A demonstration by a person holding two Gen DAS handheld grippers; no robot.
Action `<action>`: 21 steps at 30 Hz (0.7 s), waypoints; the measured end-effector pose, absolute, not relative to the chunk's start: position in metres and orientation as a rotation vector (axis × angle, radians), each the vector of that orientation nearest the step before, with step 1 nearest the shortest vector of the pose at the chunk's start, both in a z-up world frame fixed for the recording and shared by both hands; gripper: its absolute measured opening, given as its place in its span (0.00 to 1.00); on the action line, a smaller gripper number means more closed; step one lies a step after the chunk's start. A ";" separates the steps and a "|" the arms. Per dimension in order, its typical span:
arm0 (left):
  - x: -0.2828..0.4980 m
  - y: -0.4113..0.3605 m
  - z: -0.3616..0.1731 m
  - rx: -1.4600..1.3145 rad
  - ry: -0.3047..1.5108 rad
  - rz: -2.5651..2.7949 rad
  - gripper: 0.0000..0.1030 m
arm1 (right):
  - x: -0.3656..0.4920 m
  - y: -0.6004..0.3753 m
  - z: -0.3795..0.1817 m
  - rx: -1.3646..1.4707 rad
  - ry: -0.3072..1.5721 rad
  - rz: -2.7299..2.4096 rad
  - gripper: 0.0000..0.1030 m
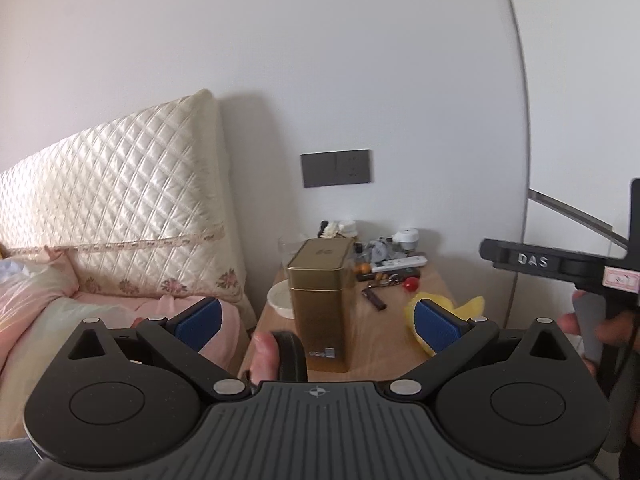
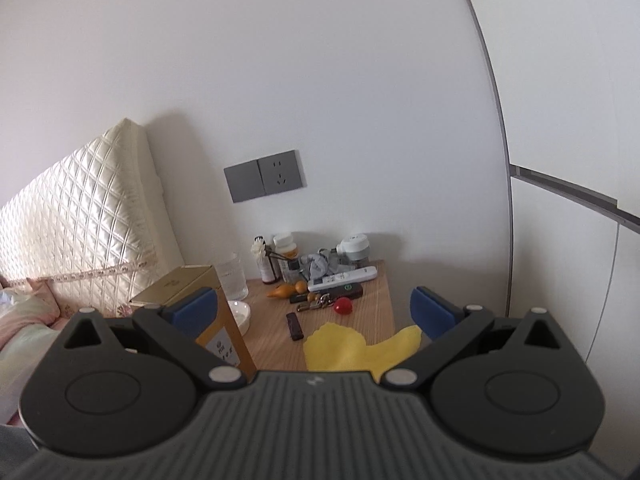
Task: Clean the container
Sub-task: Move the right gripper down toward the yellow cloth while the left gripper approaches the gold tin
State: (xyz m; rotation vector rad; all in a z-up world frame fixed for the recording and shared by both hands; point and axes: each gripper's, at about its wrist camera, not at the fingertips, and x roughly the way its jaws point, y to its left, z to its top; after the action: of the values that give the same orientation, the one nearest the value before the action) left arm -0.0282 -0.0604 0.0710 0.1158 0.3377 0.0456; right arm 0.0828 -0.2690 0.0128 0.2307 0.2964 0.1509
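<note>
Gold tin (image 1: pixel 320 300) upright on nightstand (image 1: pixel 392 320), left gripper (image 1: pixel 318 320) and right gripper (image 2: pixel 316 312) both spread, empty

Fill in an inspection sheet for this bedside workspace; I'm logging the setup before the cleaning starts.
Surface: wooden nightstand, crowded toward the wall.
Job's things: gold tin upright at the front left, lid on; yellow cloth lying flat at the front right.
Clutter: white dish, ribbed glass, bottles, white remote, red ball, dark stick, keys.
Grippers: left gripper open, the tin between its fingers, not gripped; right gripper open above the cloth.
Cables: nothing seen.
Surroundings: quilted headboard and bedding on the left, grey wall socket, white wall.
</note>
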 end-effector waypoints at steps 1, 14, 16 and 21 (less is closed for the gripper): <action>-0.029 -0.062 0.071 0.115 0.339 0.041 1.00 | 0.082 -0.271 0.014 0.235 0.293 0.149 1.00; -0.049 -0.070 0.089 0.075 0.273 -0.022 1.00 | 0.069 -0.284 0.030 0.237 0.224 0.110 1.00; -0.051 -0.073 0.093 0.072 0.252 -0.039 1.00 | 0.066 -0.285 0.033 0.227 0.212 0.101 1.00; -0.045 -0.076 0.094 0.056 0.228 -0.084 1.00 | 0.070 -0.289 0.032 0.215 0.225 0.070 1.00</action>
State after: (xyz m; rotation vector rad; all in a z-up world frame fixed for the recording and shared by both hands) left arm -0.0445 -0.0755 0.0943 0.0558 0.2284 -0.0837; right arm 0.0702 -0.2890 0.0324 0.2152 0.2252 0.0696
